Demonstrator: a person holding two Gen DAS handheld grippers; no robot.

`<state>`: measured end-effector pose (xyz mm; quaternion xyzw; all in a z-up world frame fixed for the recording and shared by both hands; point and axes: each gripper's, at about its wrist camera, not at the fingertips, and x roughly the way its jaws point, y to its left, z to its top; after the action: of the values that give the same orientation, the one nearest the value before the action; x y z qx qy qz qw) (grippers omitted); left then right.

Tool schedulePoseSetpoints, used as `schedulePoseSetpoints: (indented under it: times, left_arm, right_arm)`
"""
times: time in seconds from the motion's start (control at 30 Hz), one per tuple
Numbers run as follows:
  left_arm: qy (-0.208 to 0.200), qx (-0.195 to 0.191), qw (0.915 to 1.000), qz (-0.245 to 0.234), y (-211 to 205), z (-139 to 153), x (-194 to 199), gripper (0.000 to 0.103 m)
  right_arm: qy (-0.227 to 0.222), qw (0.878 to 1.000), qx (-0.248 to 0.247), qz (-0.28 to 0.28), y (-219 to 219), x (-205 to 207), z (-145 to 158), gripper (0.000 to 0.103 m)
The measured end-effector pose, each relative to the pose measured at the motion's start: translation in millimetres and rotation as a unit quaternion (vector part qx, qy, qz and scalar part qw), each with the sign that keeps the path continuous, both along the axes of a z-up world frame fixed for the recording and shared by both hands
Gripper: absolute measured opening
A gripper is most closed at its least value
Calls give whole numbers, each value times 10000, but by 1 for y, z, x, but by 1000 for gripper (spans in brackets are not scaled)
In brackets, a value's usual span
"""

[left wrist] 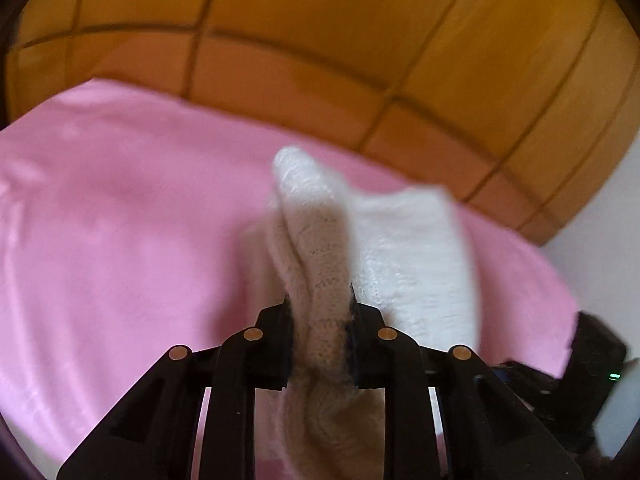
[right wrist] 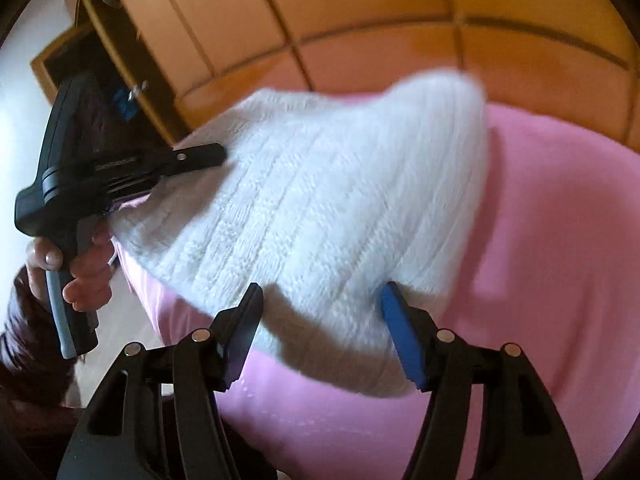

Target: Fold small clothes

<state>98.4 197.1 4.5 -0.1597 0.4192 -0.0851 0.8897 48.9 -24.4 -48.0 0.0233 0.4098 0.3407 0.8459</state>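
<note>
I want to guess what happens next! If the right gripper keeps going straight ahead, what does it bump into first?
Probably the white knitted garment: the right gripper stands open, with the knit's near edge already between its fingers. Depth is hard to judge.

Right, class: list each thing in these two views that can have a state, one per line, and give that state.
Left gripper: shut on a bunched fold of the white knit garment.
Right gripper: open, jaws either side of the garment's near edge, not pressing it.
White knit garment: partly lifted, draped over the pink sheet.
Pink sheet: spread out, lightly creased.
</note>
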Motion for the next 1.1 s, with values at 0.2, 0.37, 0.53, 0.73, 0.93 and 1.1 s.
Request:
schedulePoseSetpoints:
  times: [0.2, 0.37, 0.53, 0.73, 0.93, 1.1]
  left_arm:
    - [351, 26, 9987, 369, 9, -41, 0, 28]
    - [214, 74, 9991, 350, 13, -34, -8, 28]
    - [87, 374, 9985, 395, 1, -30, -19, 39]
    - [34, 771, 9962, 399, -9, -31, -13, 49]
    - [13, 953, 9949, 330, -17, -33, -13, 49]
    - [15, 1054, 9938, 365, -17, -32, -16, 56]
  right_arm:
    - [57, 9997, -218, -25, 18, 11, -5, 62]
    - [-101, 9999, -82, -44, 9, 24, 30, 64]
    - [-543, 9977, -59, -412, 31, 66, 60, 67]
    - [-286, 9908, -1061, -791, 63, 138, 21, 68]
    - [-284, 9920, -889, -853, 56, 146, 13, 71]
    - [-382, 9939, -326, -987, 28, 133, 28, 90]
